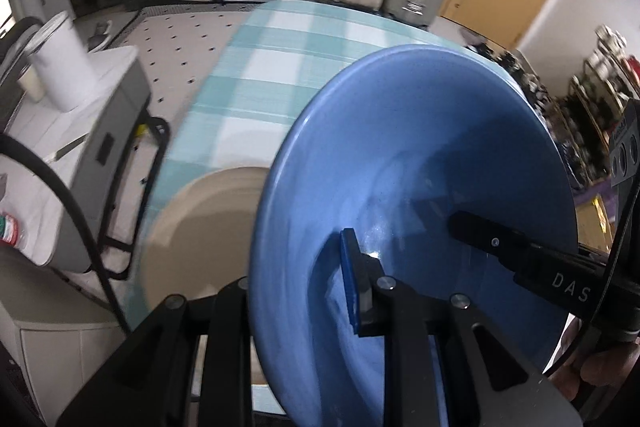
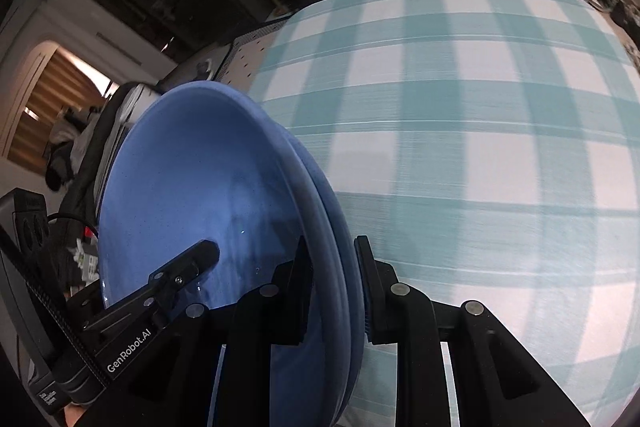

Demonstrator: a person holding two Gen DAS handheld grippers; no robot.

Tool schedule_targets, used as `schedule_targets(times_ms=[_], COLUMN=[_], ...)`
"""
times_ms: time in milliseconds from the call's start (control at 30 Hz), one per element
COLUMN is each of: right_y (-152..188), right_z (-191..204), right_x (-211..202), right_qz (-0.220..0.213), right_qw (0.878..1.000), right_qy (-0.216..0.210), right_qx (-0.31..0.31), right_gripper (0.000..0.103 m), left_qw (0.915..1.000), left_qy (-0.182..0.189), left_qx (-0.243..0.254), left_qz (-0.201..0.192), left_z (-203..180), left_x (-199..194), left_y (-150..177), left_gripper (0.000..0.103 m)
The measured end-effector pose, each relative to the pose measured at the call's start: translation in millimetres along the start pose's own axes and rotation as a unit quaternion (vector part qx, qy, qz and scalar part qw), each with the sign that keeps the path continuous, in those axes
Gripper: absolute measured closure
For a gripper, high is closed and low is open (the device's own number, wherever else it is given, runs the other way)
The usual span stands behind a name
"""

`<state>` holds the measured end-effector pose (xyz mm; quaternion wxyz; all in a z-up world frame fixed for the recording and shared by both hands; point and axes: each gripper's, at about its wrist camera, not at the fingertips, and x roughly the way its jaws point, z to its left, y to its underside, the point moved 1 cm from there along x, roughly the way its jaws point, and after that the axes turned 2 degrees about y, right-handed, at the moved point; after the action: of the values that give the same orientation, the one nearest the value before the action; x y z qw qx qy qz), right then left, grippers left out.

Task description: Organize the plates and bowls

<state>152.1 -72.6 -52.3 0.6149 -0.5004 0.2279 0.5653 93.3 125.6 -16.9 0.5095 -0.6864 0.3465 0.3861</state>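
— The left claw [image 1: 304, 291]?
— Pinching the blue bowl's [image 1: 420, 155] rim, tilted above the checked table [image 1: 260, 75]; a beige plate [image 1: 200, 219] lies left.

— The right claw [image 2: 334, 291]?
— Clamped on the same blue bowl [image 2: 180, 187], at its opposite rim.

A table [image 1: 264, 75] covered in a teal and white checked cloth [image 2: 460, 131] is stretching out ahead of both sets of jaws. A beige plate [image 1: 200, 227] is lying flat on the cloth, just left of the left jaws, at the table's near left edge.
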Motion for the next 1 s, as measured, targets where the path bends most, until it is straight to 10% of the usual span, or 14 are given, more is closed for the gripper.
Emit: schedule_targets(times_ms=[400,1000], right_y=[4.8,19.5], right_z=[69.5,78.8], right_x=[67.5,99.7], right_qz=[0.048,0.05], right_qw=[0.998,0.996], right_qy=[-0.006,0.038], right_qx=[-0.043,-0.06], right_gripper=[0.083,0.083], left_qw=[0.9978,0.996], left_qy=[-0.023,-0.019], left_qx=[-0.06,-0.082], left_qz=[0.019,0.03], left_z=[79.5,95.9], left_x=[15.2,39.9], left_y=[19.1,32.8], left_gripper=[0.081,0.078])
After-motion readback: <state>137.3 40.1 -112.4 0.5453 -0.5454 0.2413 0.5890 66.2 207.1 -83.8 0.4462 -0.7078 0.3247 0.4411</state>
